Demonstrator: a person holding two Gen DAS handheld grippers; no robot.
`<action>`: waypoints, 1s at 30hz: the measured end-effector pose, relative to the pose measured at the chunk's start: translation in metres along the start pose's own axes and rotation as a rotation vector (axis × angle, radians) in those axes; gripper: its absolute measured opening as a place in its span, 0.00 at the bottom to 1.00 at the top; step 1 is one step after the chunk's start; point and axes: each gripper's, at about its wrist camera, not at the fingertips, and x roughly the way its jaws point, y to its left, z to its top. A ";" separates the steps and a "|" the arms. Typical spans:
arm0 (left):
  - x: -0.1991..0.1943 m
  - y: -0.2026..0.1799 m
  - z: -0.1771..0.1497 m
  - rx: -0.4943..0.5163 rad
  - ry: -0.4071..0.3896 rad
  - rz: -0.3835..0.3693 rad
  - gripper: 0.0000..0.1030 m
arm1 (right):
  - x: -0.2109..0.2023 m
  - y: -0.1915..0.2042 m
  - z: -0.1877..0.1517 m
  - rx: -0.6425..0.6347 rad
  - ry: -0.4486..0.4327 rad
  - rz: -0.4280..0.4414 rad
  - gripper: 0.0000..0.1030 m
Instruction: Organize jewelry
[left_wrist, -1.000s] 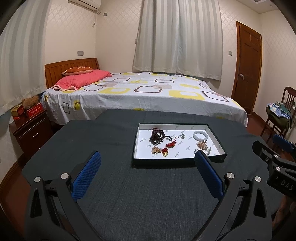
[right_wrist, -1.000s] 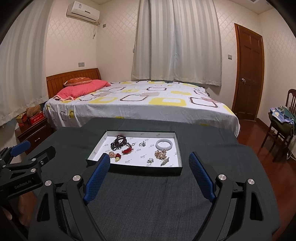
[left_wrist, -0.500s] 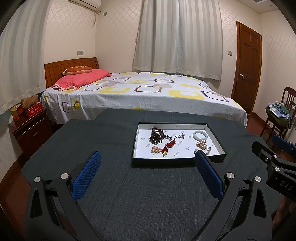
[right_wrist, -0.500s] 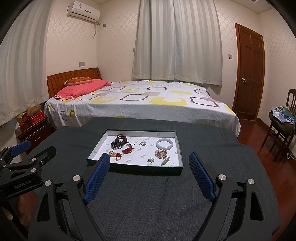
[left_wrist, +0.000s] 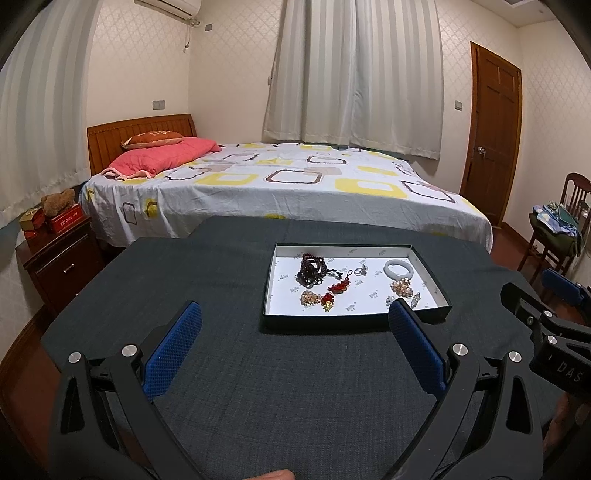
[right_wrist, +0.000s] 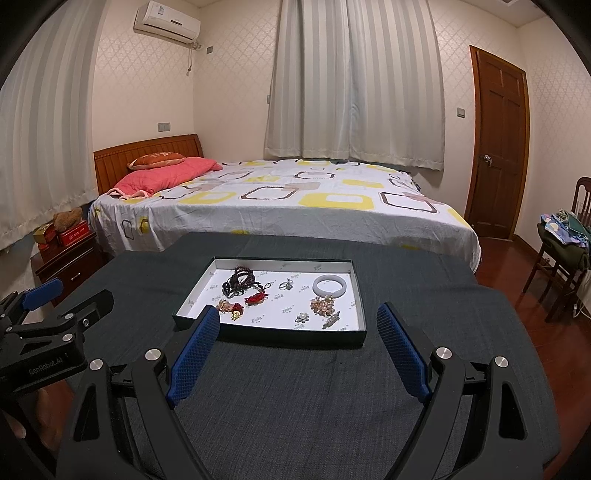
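A dark grey cloth covers the tabletop (left_wrist: 258, 387), and both grippers hover low over its near edge, pointing toward a shallow dark-rimmed tray (right_wrist: 360, 295) with a white printed lining.

The left gripper (left_wrist: 294, 328) has its blue-padded fingers (left_wrist: 173, 345) spread wide and released, holding nothing; from its camera the tray (left_wrist: 354, 321) lies toward 1 o'clock. The right gripper (right_wrist: 297, 334) is likewise spread and empty, its blue fingers (right_wrist: 402, 350) framing the tray's near rim, which sits at about 12 o'clock from that camera.

Inside the tray, going left to right in the right wrist view: a small gold-and-pink cluster piece (right_wrist: 224, 305) near the front left, touching a red and gold charm (right_wrist: 236, 311); a coil of dark brown beads (right_wrist: 238, 282) toward the back left; a red knotted ornament (right_wrist: 256, 297) just beside the beads; a small silver ring (right_wrist: 285, 285) near the middle; a little pearl flower piece (right_wrist: 302, 317) toward the front; a pale pink beaded cluster (right_wrist: 322, 304); a slim silver clip (right_wrist: 330, 320) at the front right; and a white jade bangle (right_wrist: 329, 286) at the back right, lying flat.

Beyond the tabletop stands a bed (right_wrist: 280, 206) with a yellow-squared sheet.
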 end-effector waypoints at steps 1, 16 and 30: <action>0.000 -0.001 -0.001 0.002 -0.001 0.001 0.96 | 0.000 0.001 -0.001 0.000 0.001 0.000 0.81; 0.004 -0.005 -0.004 0.013 0.010 -0.026 0.96 | 0.001 0.002 -0.005 0.001 0.004 0.002 0.81; 0.041 0.009 -0.012 -0.003 0.093 0.012 0.96 | 0.023 -0.008 -0.022 0.027 0.053 -0.005 0.81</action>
